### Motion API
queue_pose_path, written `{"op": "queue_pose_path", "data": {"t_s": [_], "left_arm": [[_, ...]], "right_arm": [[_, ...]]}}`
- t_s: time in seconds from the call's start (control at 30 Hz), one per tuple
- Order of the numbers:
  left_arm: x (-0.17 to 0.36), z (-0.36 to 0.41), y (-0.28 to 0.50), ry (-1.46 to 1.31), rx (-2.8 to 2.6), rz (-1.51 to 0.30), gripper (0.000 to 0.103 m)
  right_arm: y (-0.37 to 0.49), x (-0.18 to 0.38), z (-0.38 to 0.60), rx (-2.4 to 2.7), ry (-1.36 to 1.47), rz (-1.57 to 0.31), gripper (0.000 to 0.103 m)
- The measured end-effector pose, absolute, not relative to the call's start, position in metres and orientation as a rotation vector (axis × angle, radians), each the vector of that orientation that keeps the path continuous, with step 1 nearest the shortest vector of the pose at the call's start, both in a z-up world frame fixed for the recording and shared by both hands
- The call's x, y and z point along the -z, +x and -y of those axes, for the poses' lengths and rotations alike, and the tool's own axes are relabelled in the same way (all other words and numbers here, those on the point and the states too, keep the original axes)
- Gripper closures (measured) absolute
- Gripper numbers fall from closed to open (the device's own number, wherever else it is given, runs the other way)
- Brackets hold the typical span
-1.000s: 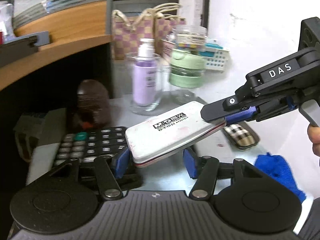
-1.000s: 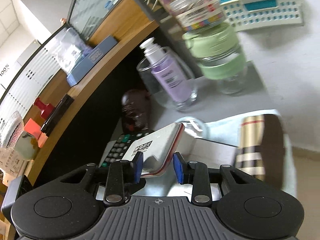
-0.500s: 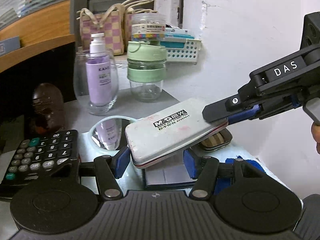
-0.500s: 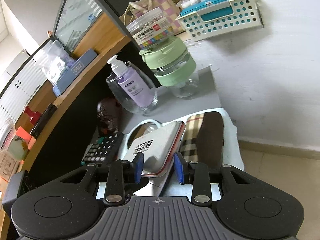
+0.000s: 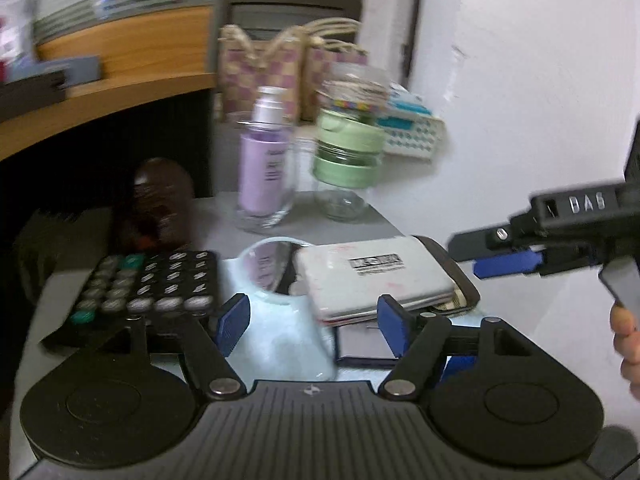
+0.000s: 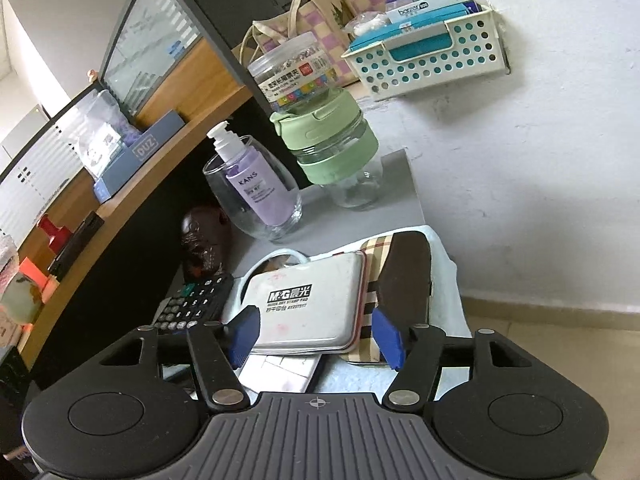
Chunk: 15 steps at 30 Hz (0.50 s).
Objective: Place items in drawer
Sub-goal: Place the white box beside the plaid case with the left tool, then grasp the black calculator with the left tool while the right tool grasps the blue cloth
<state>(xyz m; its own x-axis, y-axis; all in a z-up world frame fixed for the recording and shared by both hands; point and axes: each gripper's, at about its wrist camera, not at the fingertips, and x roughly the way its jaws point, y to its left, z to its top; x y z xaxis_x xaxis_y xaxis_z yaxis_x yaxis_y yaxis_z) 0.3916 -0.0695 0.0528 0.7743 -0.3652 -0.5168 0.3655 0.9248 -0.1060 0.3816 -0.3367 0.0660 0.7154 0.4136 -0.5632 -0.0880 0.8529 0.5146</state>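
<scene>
A white metal stamp pad [image 6: 312, 304] with a black label lies flat on a plaid glasses case [image 6: 404, 280], on a white cloth [image 6: 444, 264]. My right gripper [image 6: 315, 336] is open, and its blue pads flank the near end of the stamp pad without touching it. In the left wrist view the stamp pad [image 5: 376, 276] rests just beyond my left gripper [image 5: 314, 326], which is also open with nothing between its fingers. From the right side of that view the right gripper [image 5: 468, 256] reaches in, clear of the pad, with a person's hand [image 5: 626, 340] behind it.
A black calculator [image 5: 148, 284] and a round mirror [image 5: 272, 264] lie left of the pad. Behind stand a glass with a purple pump bottle [image 6: 256, 192], a green-lidded jar [image 6: 336, 148], a brown figurine [image 6: 204, 240] and a perforated basket [image 6: 428, 56]. The white wall runs along the right.
The stamp pad was held up in the air by my right gripper, between the left's fingers. It now lies on the plaid case, and both grippers have opened wider and let it go.
</scene>
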Motion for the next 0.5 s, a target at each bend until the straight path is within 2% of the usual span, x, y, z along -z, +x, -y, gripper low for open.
{"op": "queue_pose_path", "data": {"t_s": [0.23,0.3,0.5], "left_arm": [[-0.059,0.039,0.371,-0.029,0.317,-0.546,0.023],[-0.062,0.032,0.366,-0.053,0.306,-0.550,0.023],[-0.060,0.007,0.358,-0.158,0.236,-0.581,0.023]], "right_arm": [[0.366,-0.074,0.325,-0.303,0.387,-0.692,0.034],[0.360,-0.078,0.321,-0.300,0.343,-0.676,0.031],[0.340,-0.087,0.308,-0.303,0.241,-0.636,0.029]]}}
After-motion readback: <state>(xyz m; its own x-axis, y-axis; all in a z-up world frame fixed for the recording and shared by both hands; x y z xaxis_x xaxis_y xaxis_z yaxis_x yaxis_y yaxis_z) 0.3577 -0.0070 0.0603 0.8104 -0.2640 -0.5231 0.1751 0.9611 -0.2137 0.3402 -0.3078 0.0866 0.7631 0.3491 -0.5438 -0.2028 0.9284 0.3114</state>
